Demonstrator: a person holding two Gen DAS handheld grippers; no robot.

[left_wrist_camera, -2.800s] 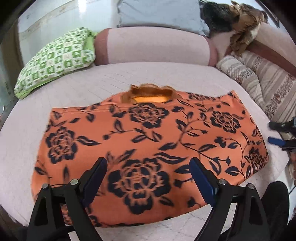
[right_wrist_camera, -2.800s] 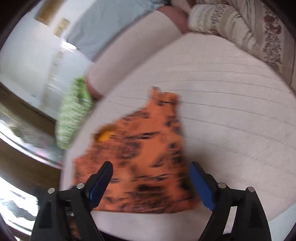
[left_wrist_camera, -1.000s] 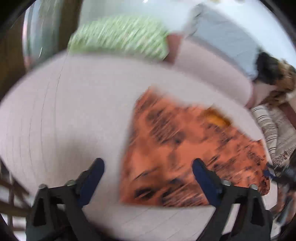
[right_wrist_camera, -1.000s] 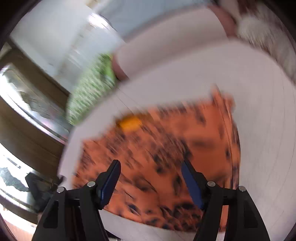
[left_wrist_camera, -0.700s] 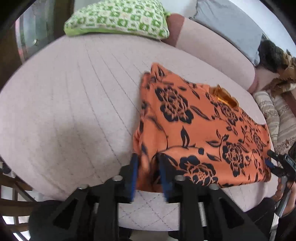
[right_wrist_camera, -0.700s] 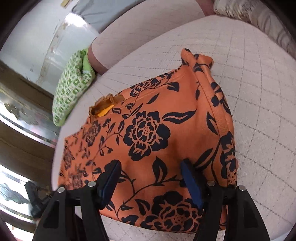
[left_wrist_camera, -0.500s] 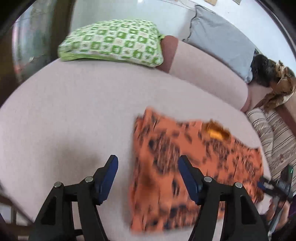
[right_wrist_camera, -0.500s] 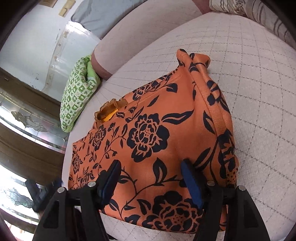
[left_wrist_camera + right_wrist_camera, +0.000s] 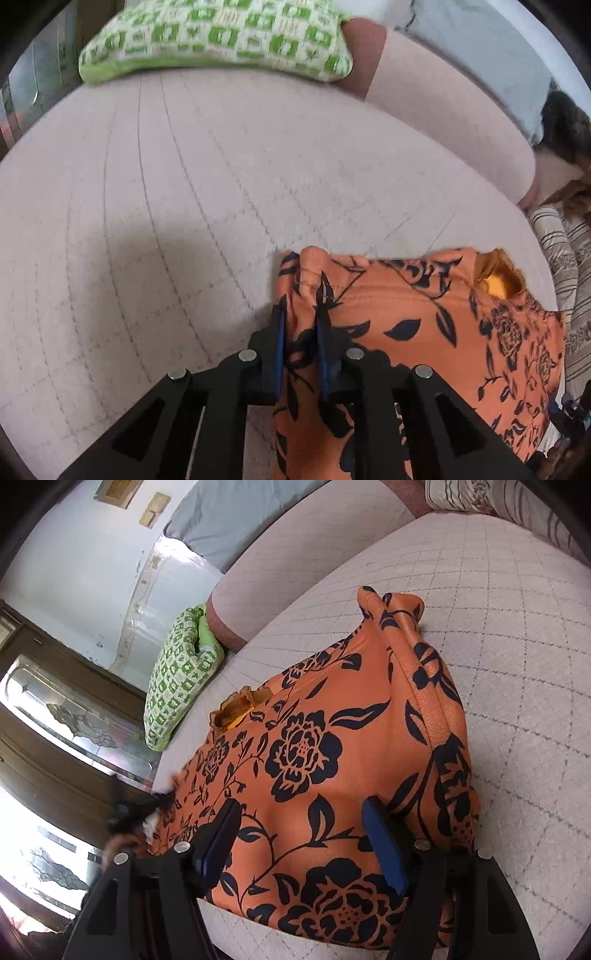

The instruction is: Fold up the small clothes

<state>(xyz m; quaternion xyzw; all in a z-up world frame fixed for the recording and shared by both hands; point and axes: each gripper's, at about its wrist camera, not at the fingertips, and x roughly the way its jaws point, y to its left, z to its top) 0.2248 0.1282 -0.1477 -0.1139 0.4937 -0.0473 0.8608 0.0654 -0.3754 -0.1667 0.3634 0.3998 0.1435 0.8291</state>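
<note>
Orange floral garment (image 9: 424, 332), printed with dark blue roses, lying flat on the pale quilted bed (image 9: 184, 206) near its front edge; a small amber ruffle (image 9: 240, 705) marks its neck opening on the far side. I have the left hand-held gripper (image 9: 300, 334) at the garment's left edge, where its jaws have just been closing: the blue pads now pinch a bunched fold of the orange cloth between them. My right hand-held gripper (image 9: 303, 840) hovers low over the garment's right portion with its jaws spread wide, the flat cloth lying below and between them, the pads pressing on nothing. At the garment's right border a hemmed strip (image 9: 424, 686) is rolled into a ridge. Beyond the garment, a green-and-white checked pillow (image 9: 221, 37) rests at the head of the bed, against a pink bolster (image 9: 436, 107). A striped cushion (image 9: 569, 251) lies at the bed's right side.
</note>
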